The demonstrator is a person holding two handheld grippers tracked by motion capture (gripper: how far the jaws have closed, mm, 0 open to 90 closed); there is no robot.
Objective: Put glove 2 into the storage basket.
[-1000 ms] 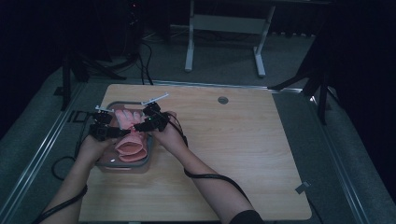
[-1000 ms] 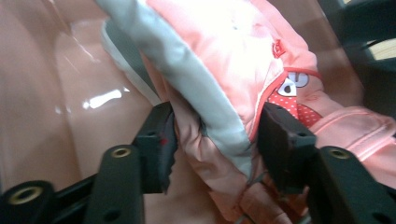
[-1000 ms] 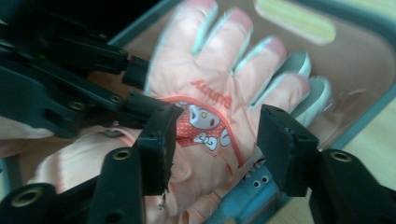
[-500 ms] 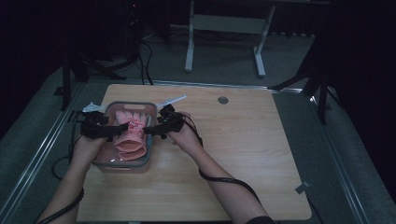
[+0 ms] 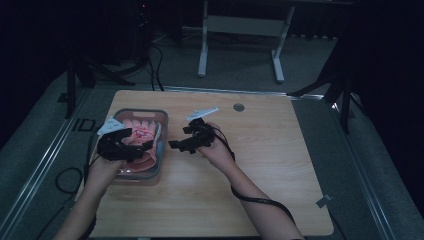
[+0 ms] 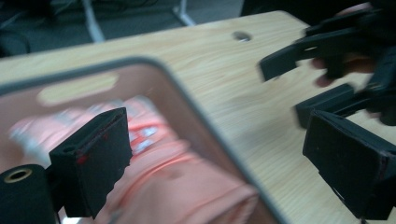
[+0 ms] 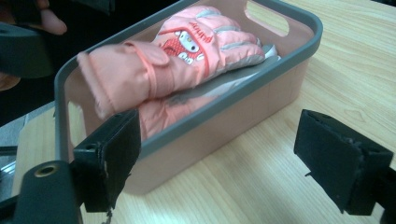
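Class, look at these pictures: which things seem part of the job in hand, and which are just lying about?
Likely in the job:
- pink gloves
- pink bin holding them
- left tongs, open over the bin
- right tongs, open beside it

Lying about:
- table's round hole
- white stand beyond the table

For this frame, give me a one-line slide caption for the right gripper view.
Open right gripper faces a pink bin holding pink gloves on a wooden table.

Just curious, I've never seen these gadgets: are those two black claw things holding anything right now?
No. Both the left gripper and the right gripper are open with nothing between their jaws. The pink gloves lie in the bin.
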